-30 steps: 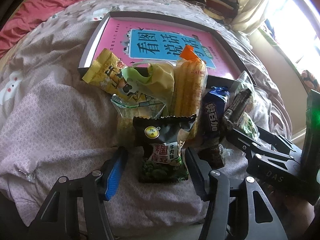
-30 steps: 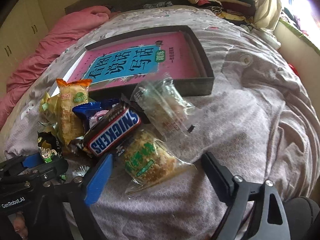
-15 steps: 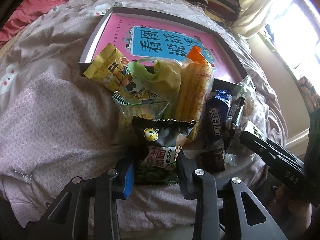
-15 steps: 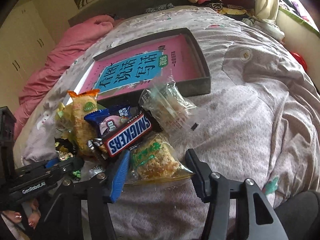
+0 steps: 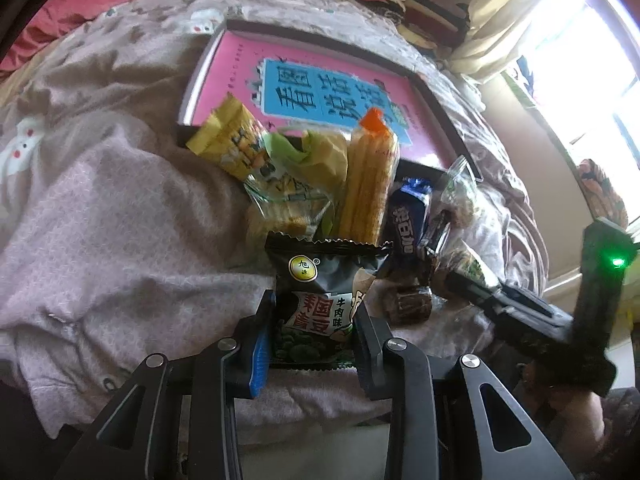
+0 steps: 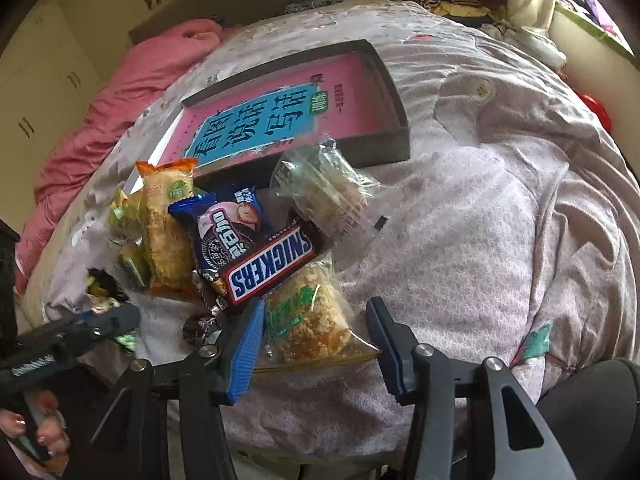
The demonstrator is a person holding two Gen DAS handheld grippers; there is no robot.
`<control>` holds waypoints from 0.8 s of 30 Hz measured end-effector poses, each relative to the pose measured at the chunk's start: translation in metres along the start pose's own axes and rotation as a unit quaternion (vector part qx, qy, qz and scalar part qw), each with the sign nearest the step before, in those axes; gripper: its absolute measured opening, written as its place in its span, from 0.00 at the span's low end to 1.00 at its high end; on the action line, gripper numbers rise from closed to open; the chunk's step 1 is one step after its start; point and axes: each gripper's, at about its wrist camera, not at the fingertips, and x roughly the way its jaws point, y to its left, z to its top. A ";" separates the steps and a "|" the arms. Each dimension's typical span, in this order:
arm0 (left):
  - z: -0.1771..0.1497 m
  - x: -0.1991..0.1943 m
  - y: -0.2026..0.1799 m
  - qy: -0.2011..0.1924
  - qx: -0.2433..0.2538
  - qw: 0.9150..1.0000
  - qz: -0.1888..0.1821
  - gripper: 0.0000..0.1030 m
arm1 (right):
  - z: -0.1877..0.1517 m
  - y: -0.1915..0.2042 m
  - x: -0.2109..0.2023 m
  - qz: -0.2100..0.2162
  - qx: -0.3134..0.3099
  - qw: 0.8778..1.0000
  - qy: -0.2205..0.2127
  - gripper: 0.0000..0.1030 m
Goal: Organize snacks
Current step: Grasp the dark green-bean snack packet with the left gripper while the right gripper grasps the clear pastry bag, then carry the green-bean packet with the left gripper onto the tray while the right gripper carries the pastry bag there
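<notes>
A heap of snack packets lies on the lilac bedspread in front of a dark shallow box (image 5: pixel 199 80) with a pink book inside. My left gripper (image 5: pixel 314 312) is shut on a black green-pea packet (image 5: pixel 324 276), with both pads pressed against its sides. The jaws of my right gripper (image 6: pixel 316 312) are closing around a clear packet of crumbly cake (image 6: pixel 316 332). Its blue left pad touches the wrapper, and a gap still shows at the right finger. A Snickers bar (image 6: pixel 272 266) and a blue Oreo packet (image 6: pixel 228 232) lie just behind the cake.
Further packets are an orange-topped long packet (image 5: pixel 370 184), a yellow packet (image 5: pixel 232 140) and a clear packet (image 6: pixel 328 196) against the box wall (image 6: pixel 380 148). A pink quilt (image 6: pixel 100 120) lies at the far left. Folded clothes are piled behind. Open bedspread stretches to the right.
Both pairs of jaws have narrowed a lot. The left ones came in onto the black packet, and the right ones drew in around the cake packet. Neither hand shifted much.
</notes>
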 end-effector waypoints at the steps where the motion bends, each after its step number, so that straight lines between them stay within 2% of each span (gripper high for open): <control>1: 0.000 -0.004 0.001 -0.004 0.000 1.000 0.000 0.34 | 0.000 0.002 0.004 -0.001 -0.006 1.000 0.009 0.52; 5: 0.003 -0.009 0.001 -0.013 -0.001 1.000 0.000 0.34 | -0.002 0.017 0.018 -0.031 -0.046 0.998 0.032 0.53; 7: 0.004 -0.010 0.000 -0.014 0.001 1.000 0.000 0.34 | -0.002 0.019 0.016 -0.026 -0.052 0.998 0.024 0.44; 9: 0.004 -0.013 -0.002 -0.021 0.007 1.000 -0.001 0.34 | -0.001 0.016 0.008 -0.014 -0.043 0.999 0.008 0.38; 12: 0.004 -0.019 -0.006 -0.035 0.019 0.999 -0.001 0.34 | 0.000 0.011 -0.006 -0.001 -0.030 0.999 -0.016 0.34; 17: 0.007 -0.033 -0.011 -0.064 0.037 0.997 -0.002 0.34 | 0.001 -0.002 -0.033 0.034 0.001 0.998 -0.061 0.34; 24: 0.017 -0.038 -0.008 -0.083 0.036 0.996 0.001 0.34 | 0.009 0.002 -0.053 0.054 -0.005 0.992 -0.118 0.34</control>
